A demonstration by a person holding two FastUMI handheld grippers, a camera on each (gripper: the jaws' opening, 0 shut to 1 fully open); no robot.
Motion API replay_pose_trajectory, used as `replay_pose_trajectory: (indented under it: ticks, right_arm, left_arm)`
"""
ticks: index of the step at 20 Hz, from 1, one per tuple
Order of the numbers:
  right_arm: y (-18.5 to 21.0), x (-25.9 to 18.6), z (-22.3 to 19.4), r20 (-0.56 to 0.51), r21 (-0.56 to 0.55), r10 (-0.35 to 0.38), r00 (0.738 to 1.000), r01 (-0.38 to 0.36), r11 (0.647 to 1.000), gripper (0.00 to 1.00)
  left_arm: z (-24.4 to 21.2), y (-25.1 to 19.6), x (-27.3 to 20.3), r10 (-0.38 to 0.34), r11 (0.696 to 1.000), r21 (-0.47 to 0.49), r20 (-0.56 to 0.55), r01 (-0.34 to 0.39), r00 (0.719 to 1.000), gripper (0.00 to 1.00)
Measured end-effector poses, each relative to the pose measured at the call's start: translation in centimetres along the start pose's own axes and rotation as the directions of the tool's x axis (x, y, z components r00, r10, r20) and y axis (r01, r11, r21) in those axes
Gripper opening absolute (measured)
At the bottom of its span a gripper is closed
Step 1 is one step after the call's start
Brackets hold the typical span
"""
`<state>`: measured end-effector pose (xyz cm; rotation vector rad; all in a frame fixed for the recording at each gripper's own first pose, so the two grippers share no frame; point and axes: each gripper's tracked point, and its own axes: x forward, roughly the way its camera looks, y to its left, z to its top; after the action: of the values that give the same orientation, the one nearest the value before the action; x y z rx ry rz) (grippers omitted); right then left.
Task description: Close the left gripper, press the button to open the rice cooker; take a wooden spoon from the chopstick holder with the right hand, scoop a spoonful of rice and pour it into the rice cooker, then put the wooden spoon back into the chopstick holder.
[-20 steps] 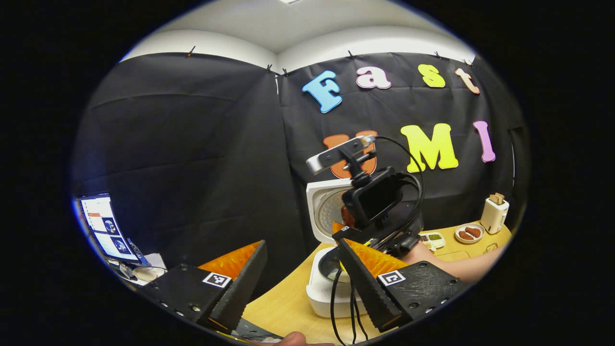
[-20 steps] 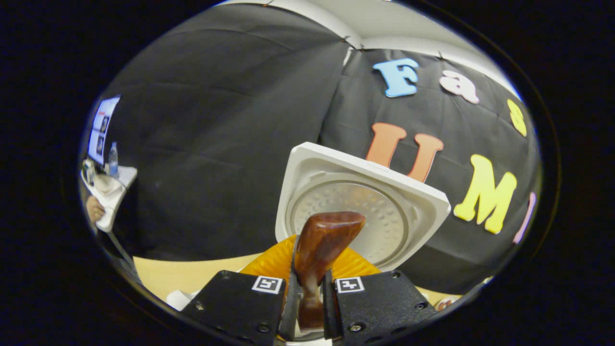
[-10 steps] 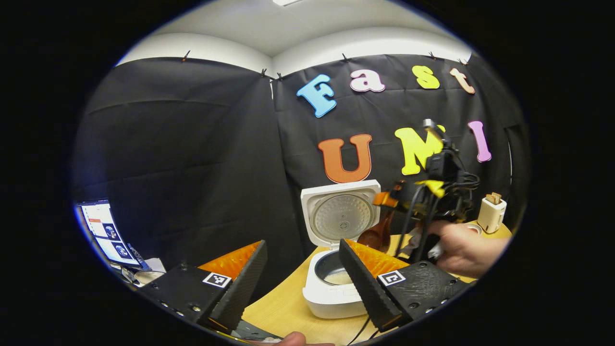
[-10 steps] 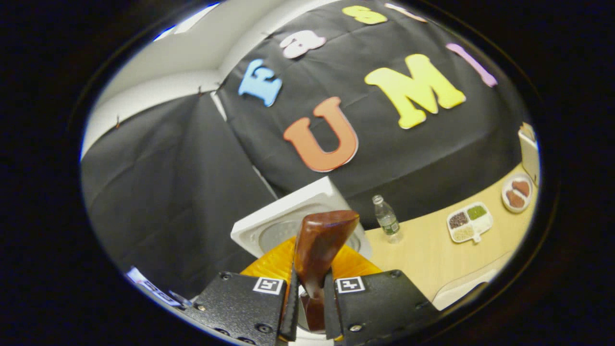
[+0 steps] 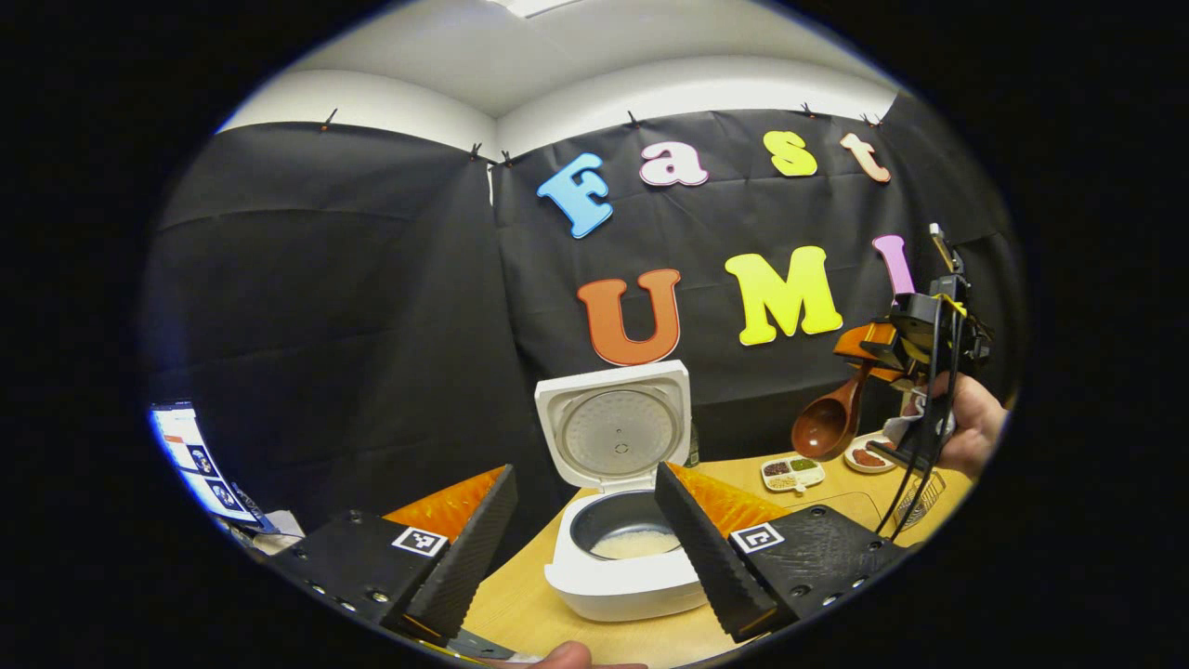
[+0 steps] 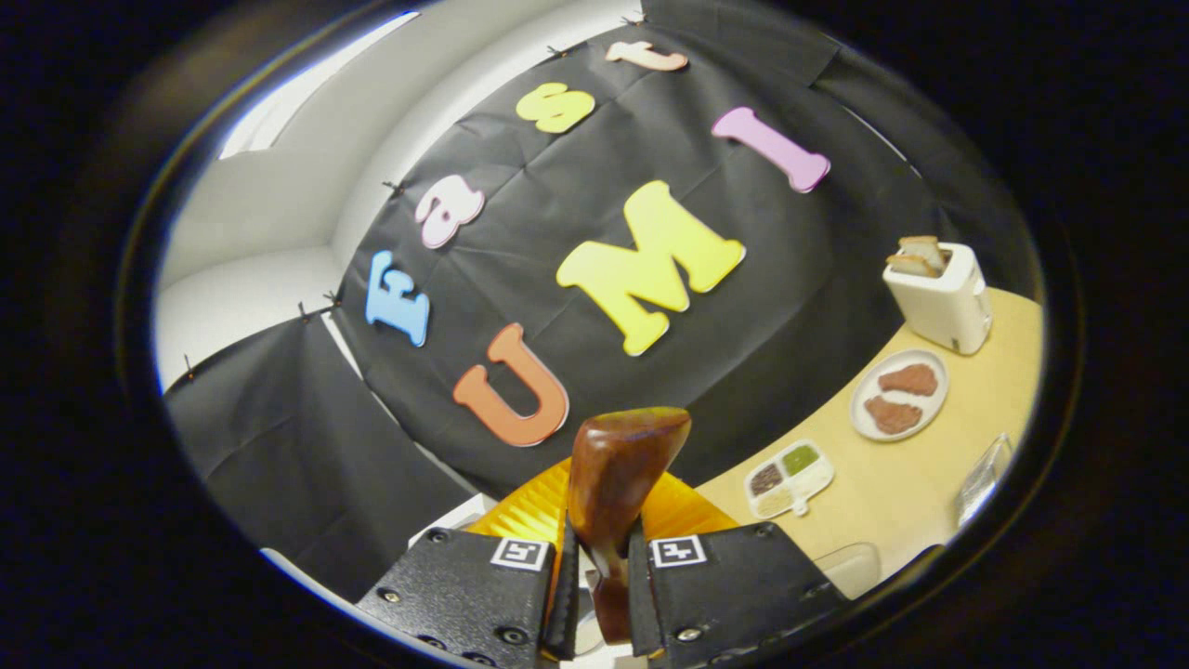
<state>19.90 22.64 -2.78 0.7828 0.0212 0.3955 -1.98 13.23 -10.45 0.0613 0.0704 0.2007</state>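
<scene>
One wooden spoon [image 6: 618, 483] is sitting clenched in the right gripper [image 6: 600, 595] fingers, at three o'clock from the open rice cooker [image 5: 622, 520]; left gripper [image 5: 585, 548] fingers are resting released. Keeping the spoon upright should ease its return to the holder.

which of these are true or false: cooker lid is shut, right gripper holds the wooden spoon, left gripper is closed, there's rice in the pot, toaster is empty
1. The rice cooker lid is shut. False: it stands open.
2. The right gripper holds the wooden spoon. True.
3. The left gripper is closed. False: its fingers are spread apart.
4. There is rice in the pot. True: a white layer lies at the bottom.
5. The toaster is empty. False: bread slices stick out of the top.
</scene>
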Motion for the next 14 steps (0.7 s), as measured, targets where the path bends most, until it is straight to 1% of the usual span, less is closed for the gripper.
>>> replay_pose_trajectory:
  ticks: [2, 6, 8, 11, 14]
  right_arm:
    - [-4.5, -1.4, 2.7, 0.043, -0.03, -0.069, 0.997, 0.071, 0.997, 0.27]
    - [-13.6, -4.3, 6.8, 0.102, -0.051, -0.197, 0.975, 0.202, 0.978, 0.27]
    - [-17.3, -5.7, 8.0, 0.118, -0.065, -0.248, 0.961, 0.257, 0.964, 0.27]
    - [-21.8, -8.1, 9.5, 0.149, -0.087, -0.307, 0.94, 0.321, 0.943, 0.27]
    - [-25.7, -9.6, 8.7, 0.138, -0.092, -0.362, 0.922, 0.376, 0.922, 0.27]
  left_arm:
    - [0.4, -1.1, 0.0, -0.022, 1.0, -0.003, 0.006, 0.022, 1.0, 0.95]
    - [0.5, -3.1, 0.4, -0.053, 0.999, 0.012, 0.01, 0.053, 0.999, 0.95]
    - [0.7, -4.0, 0.7, -0.066, 0.998, 0.023, 0.009, 0.066, 0.998, 0.95]
    - [1.0, -5.1, 0.7, -0.083, 0.996, 0.038, 0.014, 0.082, 0.996, 0.95]
    - [1.1, -6.1, 0.7, -0.096, 0.994, 0.051, 0.015, 0.095, 0.995, 0.95]
